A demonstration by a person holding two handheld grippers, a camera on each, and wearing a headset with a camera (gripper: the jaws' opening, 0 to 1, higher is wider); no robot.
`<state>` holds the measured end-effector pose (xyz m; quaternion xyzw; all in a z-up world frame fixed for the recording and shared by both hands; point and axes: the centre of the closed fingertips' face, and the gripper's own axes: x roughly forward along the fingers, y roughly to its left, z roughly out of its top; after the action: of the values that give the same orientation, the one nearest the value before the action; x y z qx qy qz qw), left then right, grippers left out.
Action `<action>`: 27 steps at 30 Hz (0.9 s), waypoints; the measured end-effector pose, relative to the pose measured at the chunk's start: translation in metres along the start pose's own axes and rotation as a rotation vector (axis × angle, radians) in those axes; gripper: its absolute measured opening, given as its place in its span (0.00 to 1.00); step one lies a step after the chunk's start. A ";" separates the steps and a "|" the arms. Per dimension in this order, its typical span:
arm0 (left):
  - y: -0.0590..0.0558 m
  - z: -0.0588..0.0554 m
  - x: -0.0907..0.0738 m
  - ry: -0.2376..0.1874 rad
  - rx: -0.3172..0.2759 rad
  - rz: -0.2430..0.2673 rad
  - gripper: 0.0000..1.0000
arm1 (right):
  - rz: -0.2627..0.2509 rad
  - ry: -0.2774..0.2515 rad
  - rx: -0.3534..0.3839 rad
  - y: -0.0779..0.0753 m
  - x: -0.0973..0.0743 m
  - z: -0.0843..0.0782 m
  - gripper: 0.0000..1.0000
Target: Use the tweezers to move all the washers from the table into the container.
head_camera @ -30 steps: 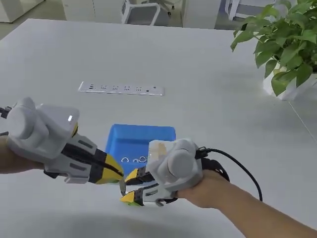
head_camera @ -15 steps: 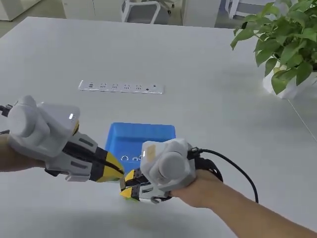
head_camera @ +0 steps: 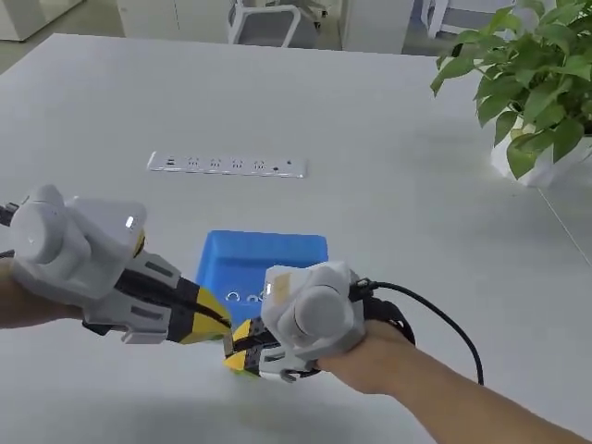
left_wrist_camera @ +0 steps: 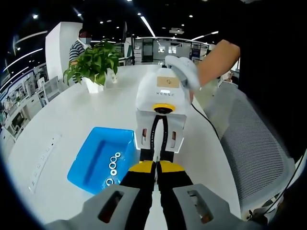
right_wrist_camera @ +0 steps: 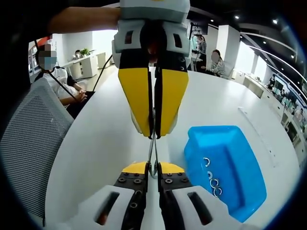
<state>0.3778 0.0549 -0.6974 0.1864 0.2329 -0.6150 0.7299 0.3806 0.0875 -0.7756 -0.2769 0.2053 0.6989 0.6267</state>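
Observation:
Thin metal tweezers (right_wrist_camera: 152,149) run straight between the two grippers, which face each other tip to tip. My left gripper (left_wrist_camera: 157,166) is shut on one end; in the right gripper view it (right_wrist_camera: 152,130) comes down from the top with its yellow jaws pressed together. My right gripper (right_wrist_camera: 152,169) is shut on the other end. In the head view the left gripper (head_camera: 225,324) and right gripper (head_camera: 240,345) meet just in front of the blue container (head_camera: 301,250). Several washers (head_camera: 246,298) lie in the container, seen also as washers (left_wrist_camera: 113,167) and washers (right_wrist_camera: 212,181).
A white power strip (head_camera: 225,165) lies beyond the container. A potted plant (head_camera: 527,79) stands at the table's far right. A grey mesh chair (left_wrist_camera: 249,139) is beside the table, and people sit in the background.
My right gripper has slid left and closer to the left gripper's tips, so the two now meet on the tweezers. The left gripper has barely moved.

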 end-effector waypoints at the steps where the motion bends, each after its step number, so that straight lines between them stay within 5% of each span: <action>1: 0.000 0.000 0.000 0.002 -0.001 0.002 0.06 | 0.001 0.002 -0.001 0.000 0.000 0.000 0.08; 11: 0.002 0.004 -0.009 -0.010 -0.010 0.033 0.13 | 0.003 0.000 -0.021 0.001 -0.009 0.005 0.08; 27: -0.004 0.004 -0.028 -0.060 -0.084 0.145 0.43 | 0.000 -0.007 -0.035 0.001 -0.024 0.024 0.08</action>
<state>0.3709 0.0747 -0.6782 0.1536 0.2221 -0.5556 0.7864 0.3784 0.0845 -0.7420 -0.2854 0.1909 0.7034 0.6224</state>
